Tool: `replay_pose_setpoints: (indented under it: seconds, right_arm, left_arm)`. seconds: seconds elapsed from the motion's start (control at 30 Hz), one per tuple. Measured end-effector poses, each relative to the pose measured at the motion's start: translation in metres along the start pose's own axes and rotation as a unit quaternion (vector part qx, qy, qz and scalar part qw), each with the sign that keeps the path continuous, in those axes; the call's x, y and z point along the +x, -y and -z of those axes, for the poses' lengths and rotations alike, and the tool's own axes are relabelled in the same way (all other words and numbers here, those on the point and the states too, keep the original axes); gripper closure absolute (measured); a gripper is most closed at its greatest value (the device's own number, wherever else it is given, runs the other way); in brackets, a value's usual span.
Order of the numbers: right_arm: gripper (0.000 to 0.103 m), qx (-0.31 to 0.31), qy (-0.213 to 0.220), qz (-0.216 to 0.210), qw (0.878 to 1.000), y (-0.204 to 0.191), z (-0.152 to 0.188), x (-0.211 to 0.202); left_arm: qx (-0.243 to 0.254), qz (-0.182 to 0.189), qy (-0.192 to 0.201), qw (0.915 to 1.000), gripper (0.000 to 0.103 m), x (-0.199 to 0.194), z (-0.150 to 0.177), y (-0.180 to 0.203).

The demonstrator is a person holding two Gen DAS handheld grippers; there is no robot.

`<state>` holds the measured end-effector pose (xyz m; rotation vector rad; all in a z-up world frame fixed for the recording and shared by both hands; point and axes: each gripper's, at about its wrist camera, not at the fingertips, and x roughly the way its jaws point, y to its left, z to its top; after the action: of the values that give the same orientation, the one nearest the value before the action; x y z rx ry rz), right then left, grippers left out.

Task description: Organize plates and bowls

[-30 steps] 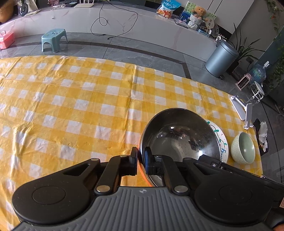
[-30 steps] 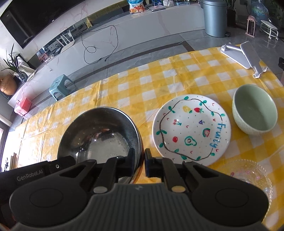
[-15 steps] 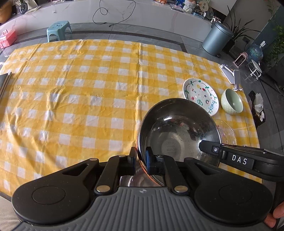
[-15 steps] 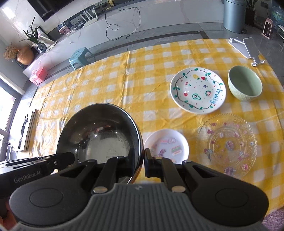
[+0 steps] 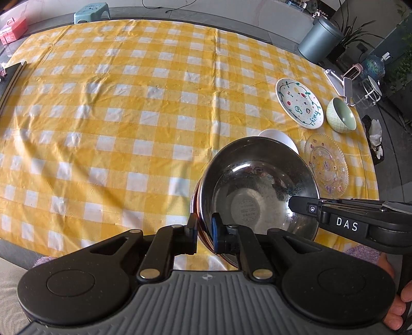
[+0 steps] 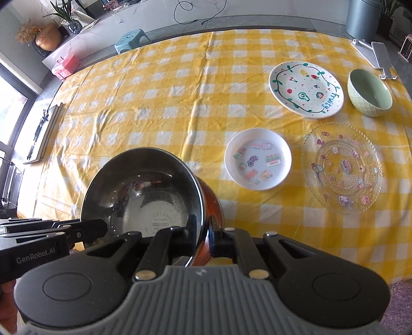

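Steel bowl [image 6: 144, 195]: one; green bowl [image 6: 369, 92]: one; plates: three.

place: a home, living and dining room | table: big table with yellow checked cloth [image 5: 128, 116], set with dishes | floor: grey tiles, small plastic stool [image 6: 131, 40], grey bin [image 5: 319, 42] | behind: long white low counter [image 6: 159, 13] with cable, potted plants [image 6: 64, 13], copper vase [image 6: 47, 40], large window at side
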<state>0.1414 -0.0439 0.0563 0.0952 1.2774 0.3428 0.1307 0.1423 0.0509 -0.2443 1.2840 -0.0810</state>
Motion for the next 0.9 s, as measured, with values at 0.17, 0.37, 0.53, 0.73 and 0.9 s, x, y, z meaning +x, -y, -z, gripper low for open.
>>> replay_pose_setpoints:
  seconds: [0.17,0.37,0.53,0.73,0.9]
  right_arm:
    - [0.096,-0.002,-0.008,0.009,1.000,0.000,-0.005,0.010]
    - [0.096,-0.005,-0.020,0.014,1.000,0.003,-0.004,0.019]
    - [0.096,-0.008,-0.024,0.018,1.000,0.004,-0.003,0.024]
    - [0.096,-0.022,-0.015,0.026,0.999,0.000,0.001,0.023]
    - [0.095,-0.046,-0.005,0.041,0.998,-0.005,0.005,0.023]
  left_arm:
    - [-0.002,-0.001,-0.013,0.9999,0.092,0.013,-0.001,-0.002]
    - [0.012,-0.014,-0.021,0.9996,0.092,0.021,-0.002,0.004]
    - [0.018,-0.024,-0.025,0.9992,0.092,0.027,0.000,0.007]
    - [0.022,-0.032,-0.028,0.9988,0.092,0.032,0.002,0.009]
    - [0.036,-0.041,-0.020,0.9983,0.092,0.033,0.003,0.012]
